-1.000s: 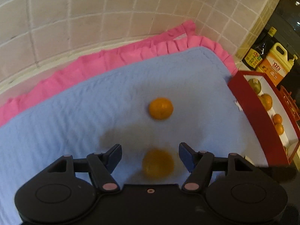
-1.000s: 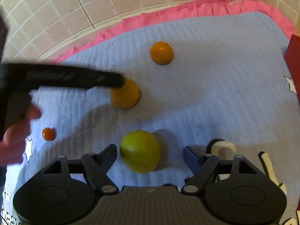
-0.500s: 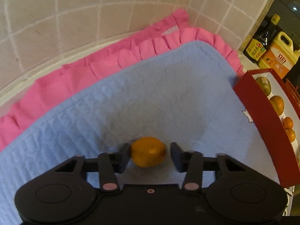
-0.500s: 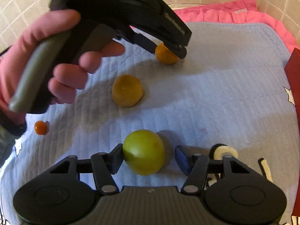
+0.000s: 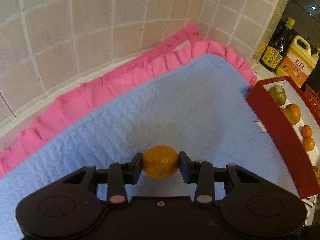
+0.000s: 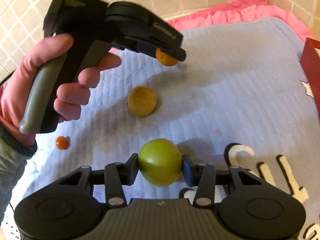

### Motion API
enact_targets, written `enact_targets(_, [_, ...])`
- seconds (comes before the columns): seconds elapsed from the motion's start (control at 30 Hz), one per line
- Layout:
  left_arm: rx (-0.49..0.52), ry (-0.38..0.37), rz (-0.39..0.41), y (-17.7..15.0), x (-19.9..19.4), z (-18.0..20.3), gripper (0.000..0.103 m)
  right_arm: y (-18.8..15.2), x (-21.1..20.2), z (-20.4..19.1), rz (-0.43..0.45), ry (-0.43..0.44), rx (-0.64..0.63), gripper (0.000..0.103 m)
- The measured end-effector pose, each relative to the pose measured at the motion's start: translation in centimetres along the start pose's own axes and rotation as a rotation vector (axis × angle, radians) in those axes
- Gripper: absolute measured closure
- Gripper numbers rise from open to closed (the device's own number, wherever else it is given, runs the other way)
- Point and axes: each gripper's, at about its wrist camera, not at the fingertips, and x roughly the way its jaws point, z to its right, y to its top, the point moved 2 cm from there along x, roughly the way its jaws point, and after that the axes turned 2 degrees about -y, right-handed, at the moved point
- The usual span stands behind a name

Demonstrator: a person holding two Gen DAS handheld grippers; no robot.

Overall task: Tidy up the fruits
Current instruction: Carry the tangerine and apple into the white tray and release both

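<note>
Tiled walls back a blue quilted mat [image 5: 180,104] with a pink ruffled border. Through your left wrist camera, your left hand-held gripper [image 5: 160,165] clamps an orange mandarin [image 5: 160,161]; a red fruit box [image 5: 280,136] stands at the mat's right edge. Through your right wrist camera, your right hand-held gripper [image 6: 160,167] pinches a green fruit [image 6: 160,161], while a yellow-orange fruit [image 6: 142,101] lies mid-mat and a tiny orange fruit [image 6: 62,142] near its left edge.
</note>
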Motion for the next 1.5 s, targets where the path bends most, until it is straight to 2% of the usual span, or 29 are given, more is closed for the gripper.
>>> enact_targets(0.2, [0.052,-0.01,0.067,1.7,-3.1,3.7,0.057,0.7,-5.0,2.8,0.11,-0.041,0.034,0.056])
enact_targets(0.37, [0.056,-0.167,0.112,4.0,-4.3,8.7,0.057,0.4,-9.9,7.7,0.205,-0.12,0.118,0.056])
enact_targets(0.57, [0.192,-0.26,0.12,6.2,-2.8,18.2,0.057,-0.9,-15.6,15.0,0.297,-0.284,0.23,0.056])
enact_targets(0.77, [0.275,-0.34,0.051,6.4,0.8,26.3,0.057,-3.1,-20.0,23.5,0.345,-0.42,0.367,0.056])
enact_targets(0.9, [0.281,-0.357,-0.034,6.0,4.7,29.7,0.057,-4.4,-20.8,28.3,0.325,-0.445,0.427,0.056])
enact_targets(1.03, [0.255,-0.359,-0.125,5.0,8.5,31.5,0.057,-4.2,-19.4,31.1,0.24,-0.443,0.423,0.056])
enact_targets(1.33, [0.221,-0.321,-0.231,3.5,12.8,32.2,0.057,-3.7,-13.5,31.2,0.059,-0.432,0.299,0.056])
enact_targets(1.5, [0.218,-0.314,-0.253,3.1,13.6,32.0,0.057,-3.6,-12.0,31.0,0.023,-0.4,0.284,0.056])
